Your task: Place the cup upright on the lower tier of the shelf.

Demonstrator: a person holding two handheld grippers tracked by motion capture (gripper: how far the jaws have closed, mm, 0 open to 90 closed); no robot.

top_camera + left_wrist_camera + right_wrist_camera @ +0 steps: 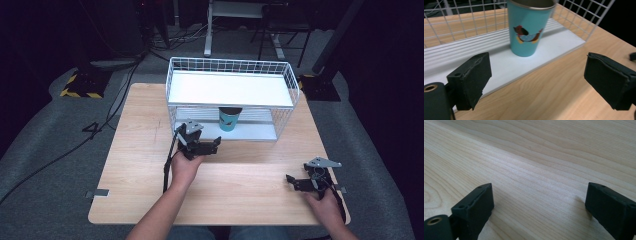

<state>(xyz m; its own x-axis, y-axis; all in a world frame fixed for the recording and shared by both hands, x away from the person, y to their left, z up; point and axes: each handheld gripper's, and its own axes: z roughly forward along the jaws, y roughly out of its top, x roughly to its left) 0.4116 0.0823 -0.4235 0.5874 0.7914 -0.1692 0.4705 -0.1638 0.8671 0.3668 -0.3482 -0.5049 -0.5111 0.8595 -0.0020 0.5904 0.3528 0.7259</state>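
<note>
Teal cup (230,119) stands upright on the lower white shelf (255,132) of a white wire rack (172,85) at the far middle of the wooden tabletop (135,150). It sits near the shelf's front edge, just under the rack's upper shelf (230,89), which is a bare white board. From the left gripper view the cup (527,27) has a dark rim and a small bird-like picture printed on its side; I cannot see into it from any angle. Nothing else rests on the lower shelf (506,62) beside it.

The left gripper (202,145) hovers just in front of the rack, pointed toward the cup, its jaws spread wide apart with nothing between them and the cup well clear of both. The left hand (185,167) holds it from behind, the forearm coming in from the bottom.

The right gripper (300,182) sits low over the near right part of the tabletop, well away from the rack. Its jaws are likewise apart, with bare wood grain (536,170) between them. The right hand (327,207) grips it near the table's corner.
</note>
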